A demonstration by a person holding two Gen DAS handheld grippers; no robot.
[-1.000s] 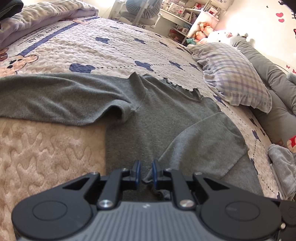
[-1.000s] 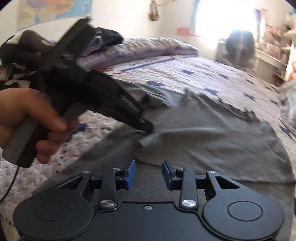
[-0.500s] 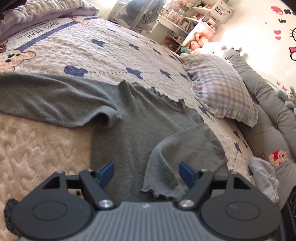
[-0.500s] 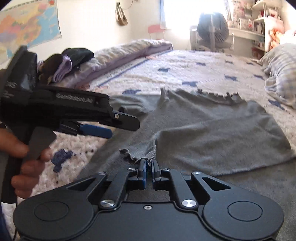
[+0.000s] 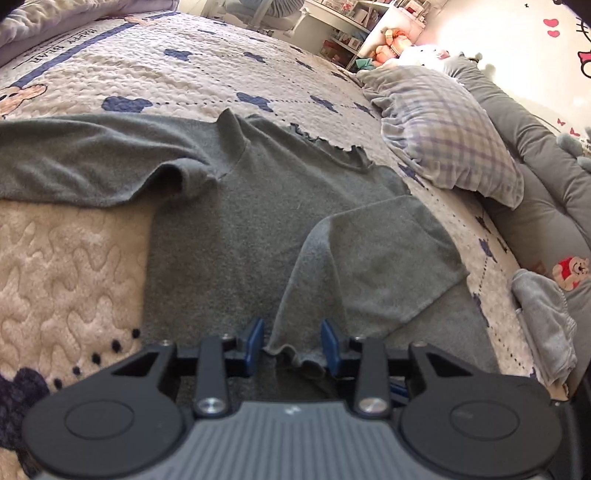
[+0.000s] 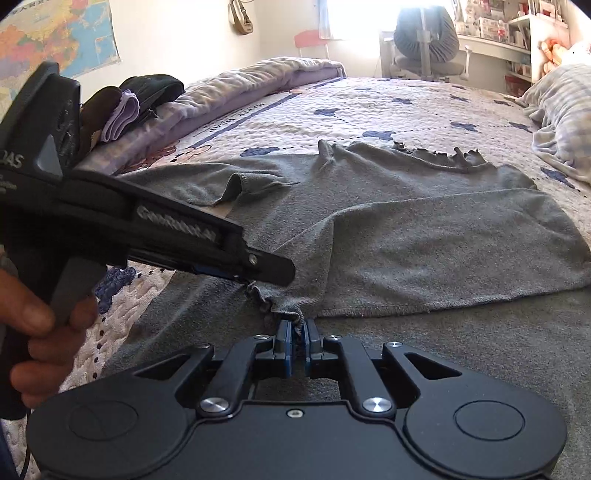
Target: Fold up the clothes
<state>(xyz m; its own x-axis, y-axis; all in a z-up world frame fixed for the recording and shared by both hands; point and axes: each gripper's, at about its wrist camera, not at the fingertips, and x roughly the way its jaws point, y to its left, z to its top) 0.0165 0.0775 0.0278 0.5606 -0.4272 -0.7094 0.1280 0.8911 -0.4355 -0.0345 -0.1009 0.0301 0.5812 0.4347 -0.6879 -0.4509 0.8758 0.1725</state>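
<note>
Through the left wrist camera I am seeing one grey sweater (image 5: pixel 236 236) lying spread flat on the quilted bedspread (image 5: pixel 184 70), with one sleeve stretching off to the left and the other folded in across the body. The frilled cuff (image 5: pixel 299 360) of that folded sleeve is sitting between the blue pads (image 5: pixel 255 345) of my left gripper (image 5: pixel 291 345), whose jaws are closing at this moment; the pads are not pressing on the cloth. Around it I am counting one plaid pillow (image 5: pixel 447 133), one long grey bolster (image 5: pixel 543 192) along the right edge, and one small grey rumpled cloth (image 5: pixel 546 317) beside it. Through the right wrist camera I am looking at the same single sweater (image 6: pixel 424 236), and my right gripper (image 6: pixel 295 345) is clenching the cuff (image 6: pixel 291 312) tight between its two pads. The left gripper (image 6: pixel 255 267) is reaching in from the left, held by a hand (image 6: pixel 40 332), and it is covering part of the sweater's left side. Farther back I am making out one folded duvet (image 6: pixel 258 79) with a small pile of dark and lilac clothes (image 6: pixel 133 99) on it, one desk chair (image 6: pixel 424 44), and one wall map (image 6: pixel 55 33).
</note>
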